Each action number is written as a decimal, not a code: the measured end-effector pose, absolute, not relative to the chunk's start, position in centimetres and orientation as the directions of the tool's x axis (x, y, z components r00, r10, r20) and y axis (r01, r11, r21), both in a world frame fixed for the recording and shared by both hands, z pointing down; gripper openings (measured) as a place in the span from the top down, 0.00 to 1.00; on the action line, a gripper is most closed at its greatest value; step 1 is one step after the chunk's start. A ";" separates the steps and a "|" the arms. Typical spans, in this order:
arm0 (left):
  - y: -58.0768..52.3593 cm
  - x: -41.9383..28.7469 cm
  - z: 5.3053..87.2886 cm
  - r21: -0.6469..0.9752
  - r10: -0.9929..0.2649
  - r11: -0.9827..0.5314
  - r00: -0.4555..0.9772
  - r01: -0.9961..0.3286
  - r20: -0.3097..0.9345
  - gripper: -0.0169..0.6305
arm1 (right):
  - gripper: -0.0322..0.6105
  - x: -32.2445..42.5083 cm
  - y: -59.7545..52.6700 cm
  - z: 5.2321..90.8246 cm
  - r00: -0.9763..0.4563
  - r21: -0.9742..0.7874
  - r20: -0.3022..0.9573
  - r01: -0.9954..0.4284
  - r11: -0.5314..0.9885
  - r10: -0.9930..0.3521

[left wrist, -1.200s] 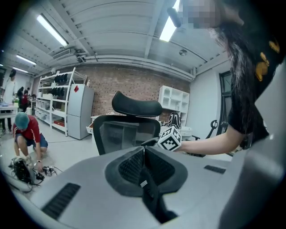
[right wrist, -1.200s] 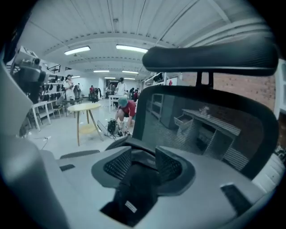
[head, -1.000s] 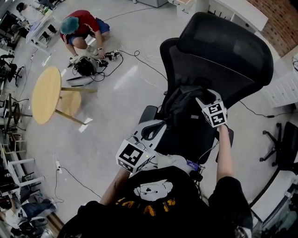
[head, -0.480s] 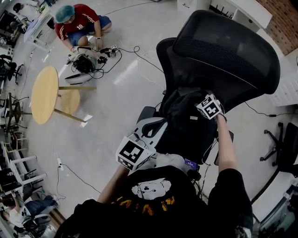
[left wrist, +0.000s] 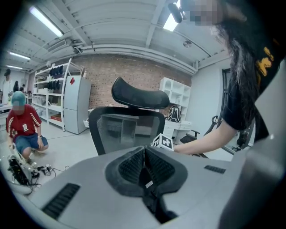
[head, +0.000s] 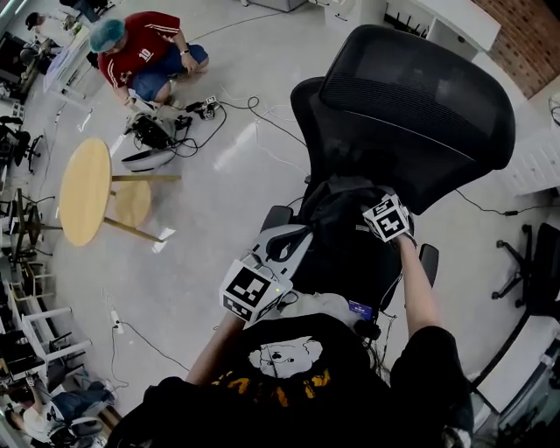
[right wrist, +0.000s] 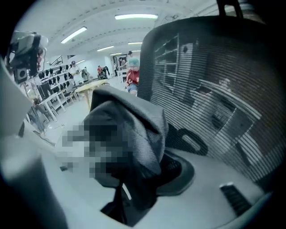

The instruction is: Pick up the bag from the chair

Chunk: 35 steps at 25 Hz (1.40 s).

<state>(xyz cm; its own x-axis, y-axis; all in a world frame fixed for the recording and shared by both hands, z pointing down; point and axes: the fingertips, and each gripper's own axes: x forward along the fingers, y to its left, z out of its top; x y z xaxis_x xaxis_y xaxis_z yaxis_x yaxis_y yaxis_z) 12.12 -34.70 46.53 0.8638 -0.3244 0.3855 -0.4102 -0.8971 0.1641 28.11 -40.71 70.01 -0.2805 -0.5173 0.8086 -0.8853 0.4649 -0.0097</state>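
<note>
A black bag (head: 337,214) sits on the seat of a black mesh-backed office chair (head: 411,105). My right gripper (head: 376,213) is at the bag's top right, its marker cube facing up. In the right gripper view the bag's dark fabric (right wrist: 134,129) fills the space between the jaws, and the right gripper (right wrist: 138,179) is shut on it, with the chair's mesh back (right wrist: 214,85) just behind. My left gripper (head: 287,242) hangs by the seat's left front edge, off the bag. In its own view the left gripper (left wrist: 144,166) is shut, pads together, holding nothing.
A round wooden table (head: 86,188) lies tipped on the floor at left. A person in a red shirt (head: 140,54) crouches over equipment (head: 156,129) and cables at the far left. White shelving (head: 437,22) stands behind the chair, and another black chair base (head: 529,271) is at right.
My right gripper has stayed at the bag's top and drifted slightly toward me. The left gripper has hardly moved. The person in red has shifted a little.
</note>
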 end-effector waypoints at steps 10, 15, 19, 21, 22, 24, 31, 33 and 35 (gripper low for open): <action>-33.8 9.9 45.3 0.154 -0.262 -0.930 0.897 -0.332 0.356 0.95 | 0.75 24.8 -36.1 65.7 -0.226 -0.073 0.774 -0.960 0.272 -0.592; -33.7 7.0 45.1 0.155 -0.247 -0.937 0.909 -0.312 0.336 0.95 | 0.78 22.5 -33.9 63.1 -0.188 -0.124 0.741 -0.982 0.145 -0.644; -33.4 4.7 44.9 0.161 -0.234 -0.942 0.920 -0.294 0.314 0.95 | 0.83 21.1 -32.1 60.8 -0.134 -0.188 0.698 -0.982 0.000 -0.703; -33.1 3.5 44.8 0.162 -0.227 -0.945 0.925 -0.285 0.304 0.95 | 0.84 20.5 -31.2 59.2 -0.097 -0.213 0.673 -0.975 -0.066 -0.734; -33.0 2.9 44.7 0.161 -0.224 -0.946 0.928 -0.280 0.298 0.95 | 0.85 20.3 -30.8 58.3 -0.079 -0.222 0.660 -0.970 -0.094 -0.747; -32.6 1.5 44.4 0.161 -0.216 -0.950 0.934 -0.268 0.283 0.95 | 0.85 19.7 -30.0 56.3 -0.045 -0.233 0.634 -0.963 -0.135 -0.772; -30.9 -3.8 43.5 0.148 -0.192 -0.962 0.954 -0.229 0.232 0.95 | 0.85 14.7 -26.7 49.8 0.037 -0.203 0.532 -0.964 -0.170 -0.846; -30.2 -5.3 43.0 0.142 -0.184 -0.966 0.960 -0.216 0.212 0.95 | 0.85 13.0 -25.6 48.3 0.060 -0.196 0.504 -0.963 -0.182 -0.861; -29.3 -7.0 42.4 0.137 -0.175 -0.969 0.965 -0.203 0.194 0.95 | 0.85 11.2 -24.6 47.0 0.077 -0.198 0.479 -0.961 -0.193 -0.874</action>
